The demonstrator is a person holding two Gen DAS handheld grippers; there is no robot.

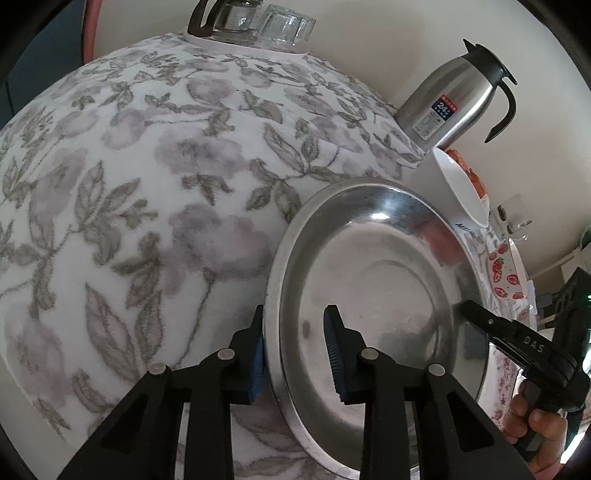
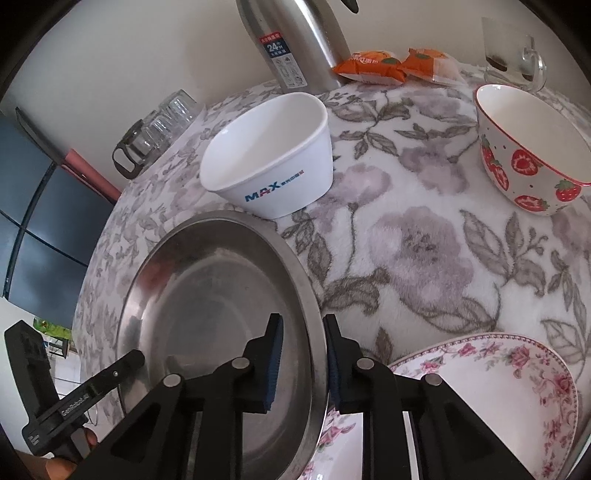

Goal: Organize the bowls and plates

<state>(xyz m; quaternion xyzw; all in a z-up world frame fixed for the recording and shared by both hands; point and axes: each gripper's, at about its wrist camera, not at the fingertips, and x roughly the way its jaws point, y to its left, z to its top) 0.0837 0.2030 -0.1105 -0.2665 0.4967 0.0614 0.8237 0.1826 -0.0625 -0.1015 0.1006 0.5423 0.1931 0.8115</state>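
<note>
Left wrist view: steel plate is lying on the flowered cloth — left gripper is pinching its near rim, right gripper clamping the opposite rim. White bowl is sitting just behind the plate, flowered plate beside it.

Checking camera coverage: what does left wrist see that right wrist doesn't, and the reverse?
Only the left wrist view: the thermos's handle and lid, and the right gripper seen from outside, at the plate's far rim.

Only the right wrist view: the orange snack packs, the glass mug, and the left gripper from outside.

Both: the steel plate, each gripper straddling its rim, the white MAX bowl, strawberry bowl, floral plate, upturned glasses and floral cloth.
</note>
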